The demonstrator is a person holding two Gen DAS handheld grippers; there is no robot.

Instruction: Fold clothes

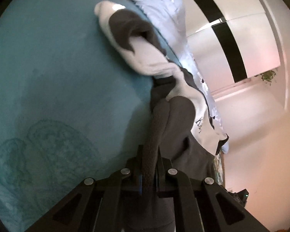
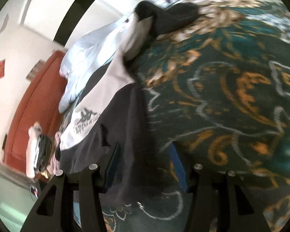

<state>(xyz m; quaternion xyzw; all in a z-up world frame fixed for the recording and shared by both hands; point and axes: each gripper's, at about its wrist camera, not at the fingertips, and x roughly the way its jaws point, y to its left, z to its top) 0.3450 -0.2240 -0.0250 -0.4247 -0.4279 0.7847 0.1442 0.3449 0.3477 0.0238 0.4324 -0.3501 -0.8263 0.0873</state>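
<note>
Left wrist view: left hand-held gripper (image 1: 147, 166) pinches a dark grey fold of the grey-and-white logo sweatshirt (image 1: 145, 58), which lies bunched along the far edge of the teal patterned bedspread (image 1: 58, 77). Right hand-held gripper (image 2: 145, 166) stands wide, straddling its dark hem. Judged mid-fold; next needs the right closing on cloth.

Both views looked forward from fisheye cameras mounted just behind each gripper's fingers, and both were rolled sideways, so the room stood tilted. The left wrist camera sat very close above a teal blanket (image 1: 58, 77), facing along a grey and white garment (image 1: 145, 58) toward a pale wall. The right wrist camera hovered just as close over a patterned teal and gold bedspread (image 2: 232, 96), facing the same garment (image 2: 114, 104). The garment and a light blue duvet (image 1: 164, 9) beyond it appeared in both views.
</note>
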